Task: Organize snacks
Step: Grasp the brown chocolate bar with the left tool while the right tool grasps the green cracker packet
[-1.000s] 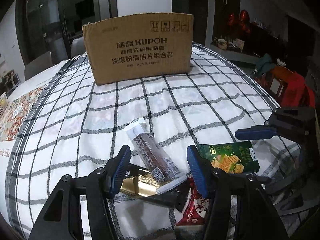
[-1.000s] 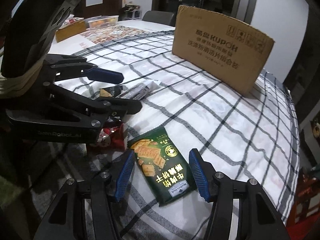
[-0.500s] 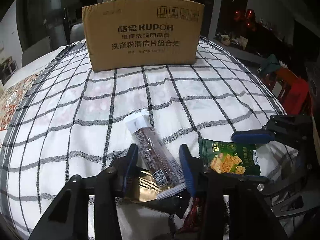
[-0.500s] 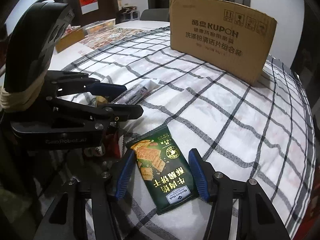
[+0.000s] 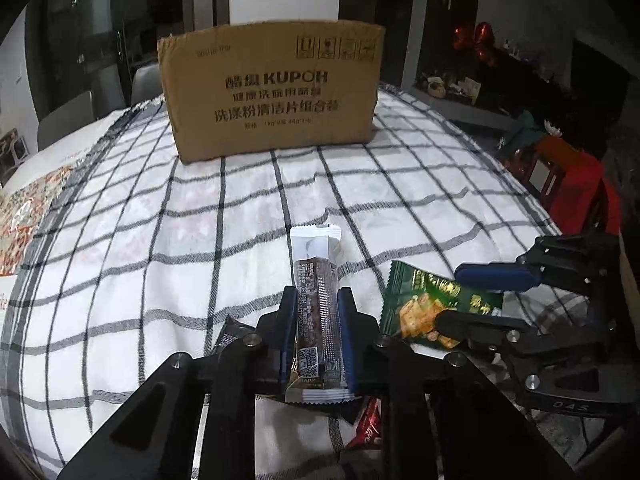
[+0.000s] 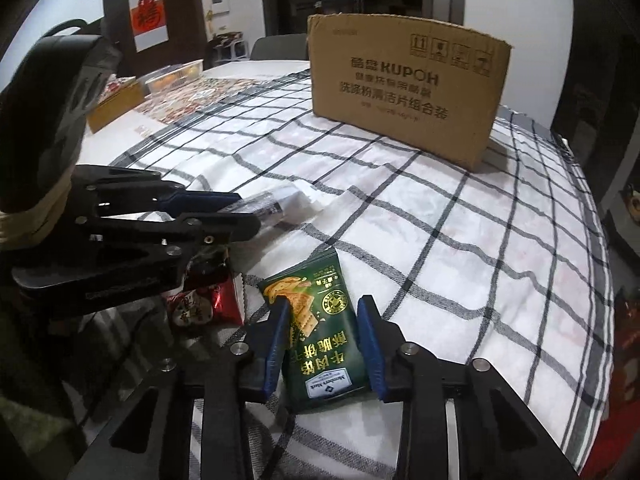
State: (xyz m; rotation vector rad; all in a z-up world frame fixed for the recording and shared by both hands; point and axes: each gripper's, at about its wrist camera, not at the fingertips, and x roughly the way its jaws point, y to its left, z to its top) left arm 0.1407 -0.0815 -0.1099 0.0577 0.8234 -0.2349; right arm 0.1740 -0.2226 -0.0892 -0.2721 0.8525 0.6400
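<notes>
brown snack stick (image 5: 318, 312) — pinched by left gripper (image 5: 318, 300) fingers; right gripper (image 6: 326, 312) fingers clamp green cracker packet (image 6: 320, 320)

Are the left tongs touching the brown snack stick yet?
Touching. The left wrist view shows the left tongs closed on the brown snack stick, both blue pads pressed against its sides.

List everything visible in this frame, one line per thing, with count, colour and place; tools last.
Cardboard box: one, brown, far end of the cloth.
Checked cloth: one, white with dark lines, covering the table.
Snack stick: one, brown and white, between the left tool's fingers.
Cracker packet: one, green, between the right tool's fingers.
Red packet: one, red, beside the cracker packet.
Left tool: black and blue, shut on the stick.
Right tool: black and blue, shut on the packet.
</notes>
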